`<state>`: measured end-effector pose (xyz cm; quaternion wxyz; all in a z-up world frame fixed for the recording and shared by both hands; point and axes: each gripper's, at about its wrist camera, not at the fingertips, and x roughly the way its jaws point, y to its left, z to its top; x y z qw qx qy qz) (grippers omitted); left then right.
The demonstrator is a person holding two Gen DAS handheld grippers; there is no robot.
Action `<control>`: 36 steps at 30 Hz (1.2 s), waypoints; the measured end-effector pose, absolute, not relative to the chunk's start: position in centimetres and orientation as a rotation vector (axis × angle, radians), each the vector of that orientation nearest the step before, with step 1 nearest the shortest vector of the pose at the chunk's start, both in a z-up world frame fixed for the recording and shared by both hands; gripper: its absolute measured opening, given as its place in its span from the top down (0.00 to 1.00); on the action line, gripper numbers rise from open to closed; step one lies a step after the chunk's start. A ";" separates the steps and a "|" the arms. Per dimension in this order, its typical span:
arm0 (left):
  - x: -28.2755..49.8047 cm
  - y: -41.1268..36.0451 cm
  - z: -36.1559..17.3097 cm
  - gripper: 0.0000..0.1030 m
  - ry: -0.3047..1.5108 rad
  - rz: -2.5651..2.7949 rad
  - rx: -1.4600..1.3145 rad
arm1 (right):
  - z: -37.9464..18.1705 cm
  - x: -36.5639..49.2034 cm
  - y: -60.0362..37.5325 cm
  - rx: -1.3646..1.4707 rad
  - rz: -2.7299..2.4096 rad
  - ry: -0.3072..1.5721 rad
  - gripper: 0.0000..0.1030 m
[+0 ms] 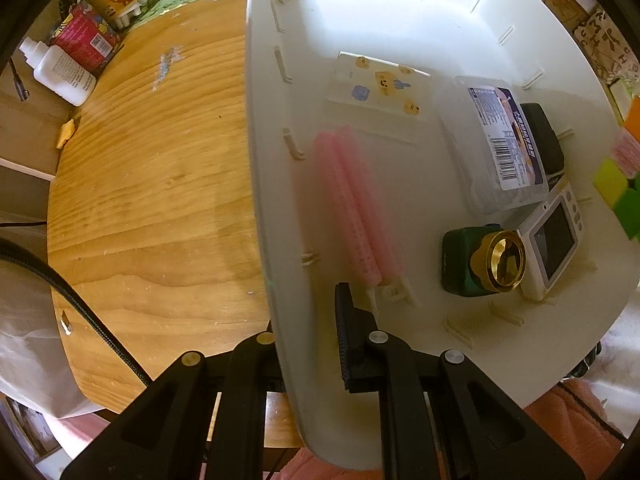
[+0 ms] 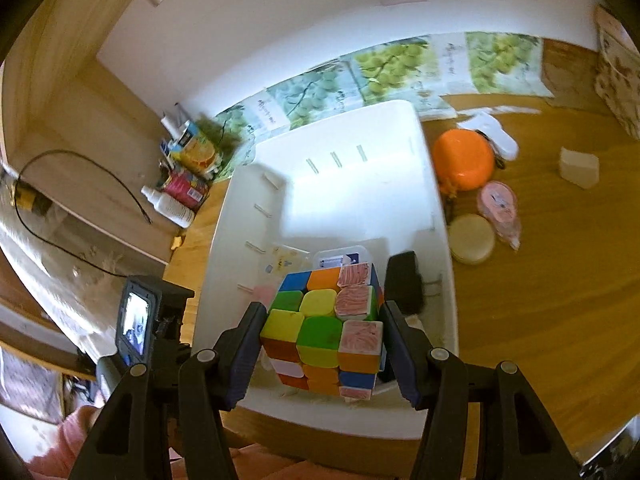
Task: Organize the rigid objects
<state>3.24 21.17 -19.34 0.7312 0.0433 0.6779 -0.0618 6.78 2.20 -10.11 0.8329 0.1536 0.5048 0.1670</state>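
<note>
A white plastic bin stands on a round wooden table; it also shows in the right wrist view. My left gripper is shut on the bin's near wall, one finger inside and one outside. Inside lie a pink ruler case, a sticker card, a clear labelled box, a green and gold object, a small white camera and a black object. My right gripper is shut on a multicoloured puzzle cube, held above the bin's near end.
On the table right of the bin lie an orange bowl, a round beige lid, a pink packet and a white block. A white bottle and snack packs stand at the far left.
</note>
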 end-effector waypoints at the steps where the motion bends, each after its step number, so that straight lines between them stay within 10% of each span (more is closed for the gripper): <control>1: 3.2 21.2 -19.4 0.87 1.491 -0.133 0.096 | -10.3 6.9 2.5 0.314 0.362 1.066 0.43; 36: 7.7 22.4 -17.8 0.87 1.462 -0.044 0.006 | -7.3 5.0 0.6 -0.080 0.457 0.612 0.23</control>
